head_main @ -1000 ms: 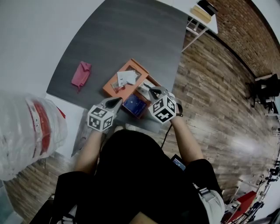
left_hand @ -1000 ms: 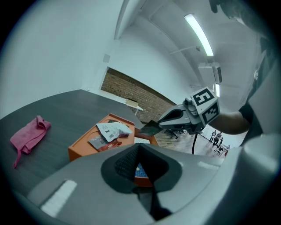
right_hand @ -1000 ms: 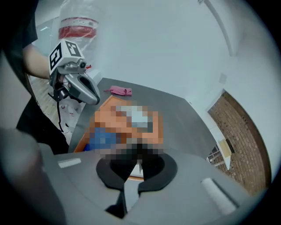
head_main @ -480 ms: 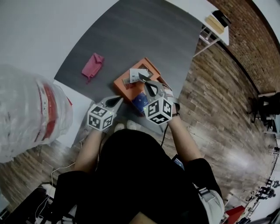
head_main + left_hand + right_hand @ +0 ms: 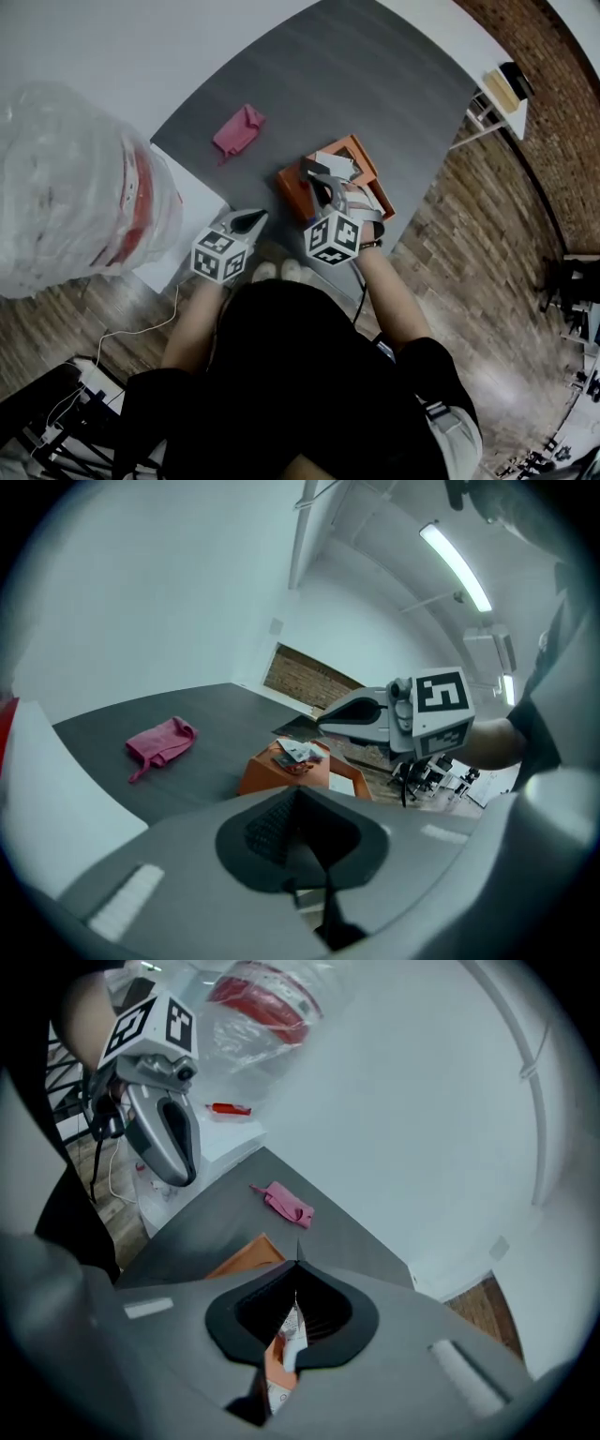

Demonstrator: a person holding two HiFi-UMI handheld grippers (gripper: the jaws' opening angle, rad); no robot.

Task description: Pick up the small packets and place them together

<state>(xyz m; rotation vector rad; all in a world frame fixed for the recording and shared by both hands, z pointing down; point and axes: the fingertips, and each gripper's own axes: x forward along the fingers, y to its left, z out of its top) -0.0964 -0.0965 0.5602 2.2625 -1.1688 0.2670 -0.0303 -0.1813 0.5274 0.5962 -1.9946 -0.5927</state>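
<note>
Right gripper [image 5: 313,177] grips a packet [image 5: 287,1346] over the orange tray [image 5: 361,143]; left gripper [image 5: 251,219] hangs near the tray, jaws closed and empty

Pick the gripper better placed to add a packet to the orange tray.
Right. The right gripper is shut on a small packet and sits over the orange tray with the other packets. The left gripper is shut, empty, short of the tray.
</note>
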